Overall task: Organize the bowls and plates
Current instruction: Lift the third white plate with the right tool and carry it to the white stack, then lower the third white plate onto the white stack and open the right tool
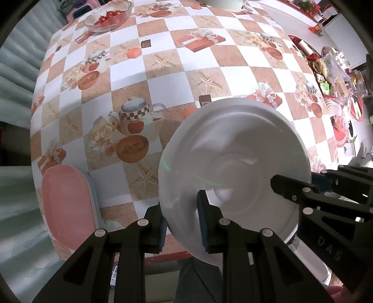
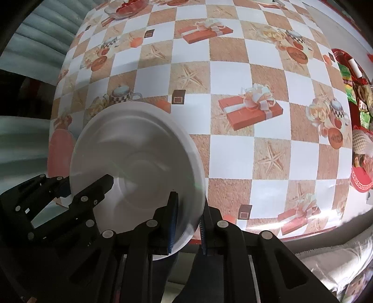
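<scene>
While the white plate (image 1: 233, 167) hangs above the checked tablecloth (image 1: 177, 77) rather than resting on it, the tidying looks to be at an early or middle stage: one plate is in transit, and a pink plate (image 1: 67, 205) lying on something pale blue sits at the table's near edge, out beyond the left gripper's (image 1: 181, 223) outer finger. That pair may be the stack this plate is meant for, though I cannot be sure. A glass bowl of tomatoes (image 1: 108, 16) stands far ahead of the fingertips, well apart and untouched, so more sorting probably remains.

Both grippers pinch the same plate by opposite parts of its rim. On the left gripper the blue pads (image 1: 201, 223) are drawn nearly together, one under the rim and one over it, clamped on the thin edge. The right gripper (image 2: 187, 223) does likewise on the other side, its jaws almost fully closed across the rim. Between the two sets of fingers the plate is carried tilted.
</scene>
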{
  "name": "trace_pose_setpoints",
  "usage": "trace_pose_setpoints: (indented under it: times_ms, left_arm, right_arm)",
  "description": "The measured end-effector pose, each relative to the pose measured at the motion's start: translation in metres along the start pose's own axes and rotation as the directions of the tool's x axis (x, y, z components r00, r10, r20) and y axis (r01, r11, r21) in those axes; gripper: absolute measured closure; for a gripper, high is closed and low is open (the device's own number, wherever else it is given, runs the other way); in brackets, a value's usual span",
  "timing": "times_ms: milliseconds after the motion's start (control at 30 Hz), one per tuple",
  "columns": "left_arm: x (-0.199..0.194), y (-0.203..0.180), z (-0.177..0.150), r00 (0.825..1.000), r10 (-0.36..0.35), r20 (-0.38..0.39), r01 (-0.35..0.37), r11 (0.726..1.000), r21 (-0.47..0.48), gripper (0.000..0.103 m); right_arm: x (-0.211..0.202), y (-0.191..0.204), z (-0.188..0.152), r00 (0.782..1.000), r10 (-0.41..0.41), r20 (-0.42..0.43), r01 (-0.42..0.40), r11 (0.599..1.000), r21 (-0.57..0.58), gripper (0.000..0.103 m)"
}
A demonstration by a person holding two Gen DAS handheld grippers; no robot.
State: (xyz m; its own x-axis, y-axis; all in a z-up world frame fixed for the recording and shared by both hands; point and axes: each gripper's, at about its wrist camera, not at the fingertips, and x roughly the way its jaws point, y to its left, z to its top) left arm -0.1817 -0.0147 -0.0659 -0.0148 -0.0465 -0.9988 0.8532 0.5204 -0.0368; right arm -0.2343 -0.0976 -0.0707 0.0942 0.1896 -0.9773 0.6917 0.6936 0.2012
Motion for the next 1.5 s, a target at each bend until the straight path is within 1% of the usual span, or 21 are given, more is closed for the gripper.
trace_pose_setpoints:
  times_ms: [233,500,733,867,933,1000,1033,1100,1133,1167,1200,1233,1267,1300,1333,1367,1400,1433,1467,1500]
  left_arm:
    - [0.002,0.000,-0.001,1.000,0.007,-0.005,-0.007,1.000,-0.002,0.078]
    - [0.009,0.000,-0.002,1.000,0.020,-0.024,-0.020,1.000,0.006,0.078]
    - [0.010,-0.003,-0.002,1.000,0.017,-0.019,-0.017,1.000,0.013,0.078]
    - [0.008,-0.002,-0.002,1.000,0.009,-0.019,-0.009,1.000,0.013,0.075]
    - [0.007,-0.002,-0.002,1.000,0.016,-0.019,-0.016,1.000,0.014,0.068]
    - [0.005,-0.002,-0.002,1.000,0.025,-0.011,-0.025,1.000,0.017,0.055]
    - [0.003,-0.002,-0.001,1.000,0.029,-0.004,-0.029,0.999,0.017,0.051]
    - [0.001,-0.001,-0.001,0.999,0.033,0.006,-0.033,0.999,0.015,0.037]
    - [-0.001,0.000,-0.001,0.999,0.033,0.012,-0.034,0.999,0.010,0.033]
    - [-0.002,0.002,0.000,0.999,0.034,0.016,-0.034,0.999,0.004,0.026]
    - [-0.003,0.003,0.000,0.999,0.035,0.019,-0.035,0.999,-0.002,0.023]
    - [-0.004,0.006,0.000,0.999,0.047,0.020,-0.047,0.999,-0.010,0.023]
    - [-0.005,0.010,0.001,0.998,0.057,0.018,-0.056,0.998,-0.020,0.023]
    - [-0.005,0.015,0.001,0.999,0.051,0.011,-0.051,0.998,-0.033,0.021]
    - [-0.004,0.019,0.002,0.999,0.045,0.002,-0.045,0.998,-0.043,0.019]
    - [-0.004,0.024,0.002,0.999,0.041,-0.002,-0.041,0.998,-0.057,0.016]
    - [-0.004,0.029,0.002,0.999,0.044,0.001,-0.044,0.997,-0.068,0.013]
    - [-0.005,0.032,0.002,0.999,0.051,0.005,-0.050,0.996,-0.073,0.011]
    - [-0.006,0.037,0.001,0.998,0.055,0.007,-0.054,0.995,-0.081,0.004]
    - [-0.007,0.041,0.001,0.999,0.047,0.005,-0.046,0.995,-0.089,0.000]
  right_arm:
    - [0.002,-0.001,0.000,1.000,0.000,-0.001,0.000,1.000,0.001,0.085]
    - [0.013,0.001,-0.002,1.000,-0.008,-0.015,0.008,1.000,0.009,0.084]
    - [0.017,0.000,-0.004,1.000,-0.009,-0.020,0.009,1.000,0.018,0.084]
    - [0.018,-0.001,-0.003,1.000,0.000,-0.025,0.000,1.000,0.020,0.084]
    - [0.017,-0.002,-0.002,1.000,0.003,-0.027,-0.003,1.000,0.017,0.084]
    - [0.016,-0.002,-0.001,1.000,-0.002,-0.030,0.002,1.000,0.010,0.084]
    - [0.016,-0.003,0.000,1.000,0.002,-0.031,-0.001,1.000,0.009,0.084]
    - [0.015,-0.005,0.001,0.999,0.000,-0.032,0.000,1.000,0.009,0.084]
    - [0.014,-0.006,0.001,0.999,-0.001,-0.032,0.002,1.000,0.008,0.084]
    - [0.013,-0.007,0.002,0.999,-0.003,-0.032,0.003,1.000,0.005,0.084]
    - [0.012,-0.009,0.002,0.999,-0.004,-0.033,0.004,1.000,0.006,0.080]
    - [0.011,-0.010,0.002,0.999,-0.013,-0.031,0.013,1.000,0.010,0.059]
    - [0.009,-0.013,0.002,0.999,-0.046,-0.026,0.046,0.999,0.015,0.037]
    - [0.007,-0.016,0.003,0.998,-0.055,-0.018,0.055,0.998,0.022,0.029]
    - [0.006,-0.021,0.003,0.999,-0.035,-0.011,0.036,0.999,0.036,0.019]
    - [0.004,-0.024,0.003,1.000,-0.010,-0.011,0.011,0.999,0.051,0.013]
    - [0.003,-0.028,0.003,1.000,0.009,-0.012,-0.008,0.998,0.069,0.012]
    - [0.002,-0.031,0.002,1.000,0.010,-0.012,-0.009,0.997,0.079,0.011]
    - [0.001,-0.033,0.002,1.000,0.006,-0.013,-0.005,0.997,0.081,0.011]
    - [0.001,-0.034,0.001,1.000,0.003,-0.016,-0.002,0.997,0.081,0.009]
